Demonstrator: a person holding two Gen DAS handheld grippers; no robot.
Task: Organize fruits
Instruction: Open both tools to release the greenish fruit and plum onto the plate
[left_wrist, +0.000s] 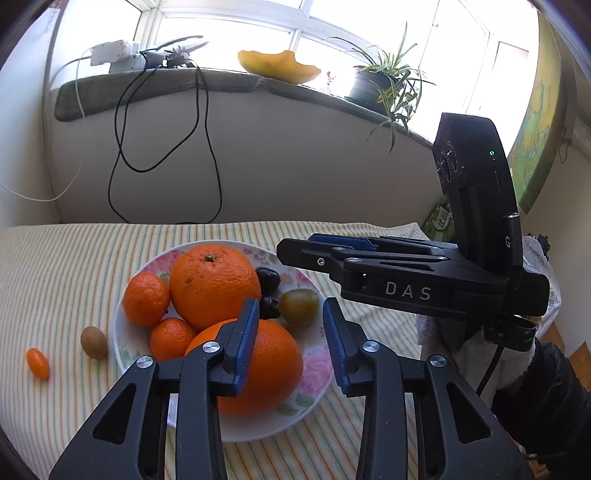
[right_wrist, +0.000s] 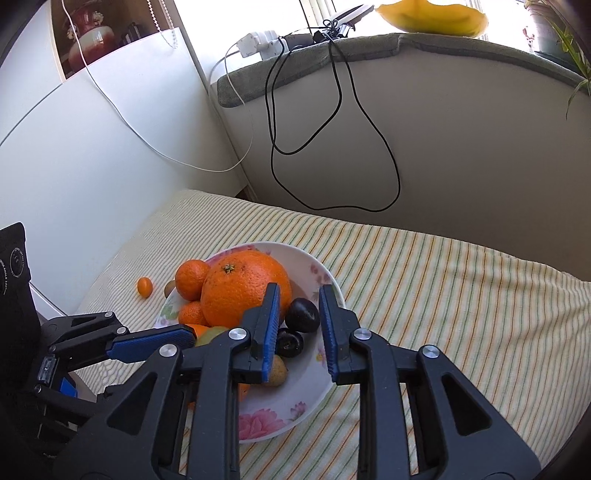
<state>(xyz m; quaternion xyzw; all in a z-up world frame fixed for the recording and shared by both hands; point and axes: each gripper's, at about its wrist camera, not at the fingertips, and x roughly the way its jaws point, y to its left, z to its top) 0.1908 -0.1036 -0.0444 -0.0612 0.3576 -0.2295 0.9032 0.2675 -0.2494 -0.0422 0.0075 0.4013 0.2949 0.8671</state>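
I'm seeing the fruit piled on a flowered plate near the middle of the striped bench: two big oranges, small tangerines, dark plums and a greenish fruit. A kiwi and a kumquat are lying off the plate toward the bench's left edge. My left gripper is hovering with fingers spread, pinching nothing; my right gripper is likewise spread and empty over the plums.
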